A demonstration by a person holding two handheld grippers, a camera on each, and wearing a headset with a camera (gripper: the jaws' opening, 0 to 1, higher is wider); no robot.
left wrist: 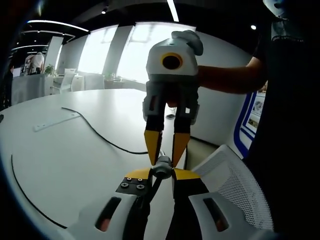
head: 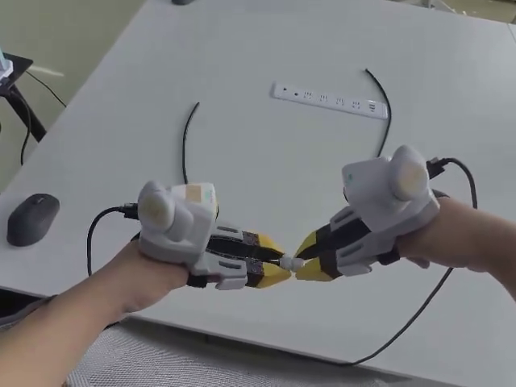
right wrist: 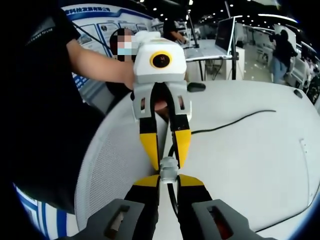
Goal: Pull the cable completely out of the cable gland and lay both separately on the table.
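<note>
A small white cable gland (head: 291, 262) hangs in the air above the table's near edge, pinched between two facing grippers. My left gripper (head: 280, 269) comes in from the left and my right gripper (head: 303, 265) from the right, tip to tip, both shut on the gland. In the left gripper view the gland (left wrist: 162, 166) sits just above my own yellow tips, and the right gripper (left wrist: 166, 159) points down onto it. In the right gripper view the gland (right wrist: 169, 170) has a thin black cable (right wrist: 173, 192) running through it and back between my jaws.
The white table (head: 266, 161) carries a white power strip (head: 329, 100) at the far middle, a loose black cable (head: 187, 139) left of centre and a dark mouse (head: 32, 216) at the left edge. A mesh chair seat (left wrist: 225, 180) lies below the grippers.
</note>
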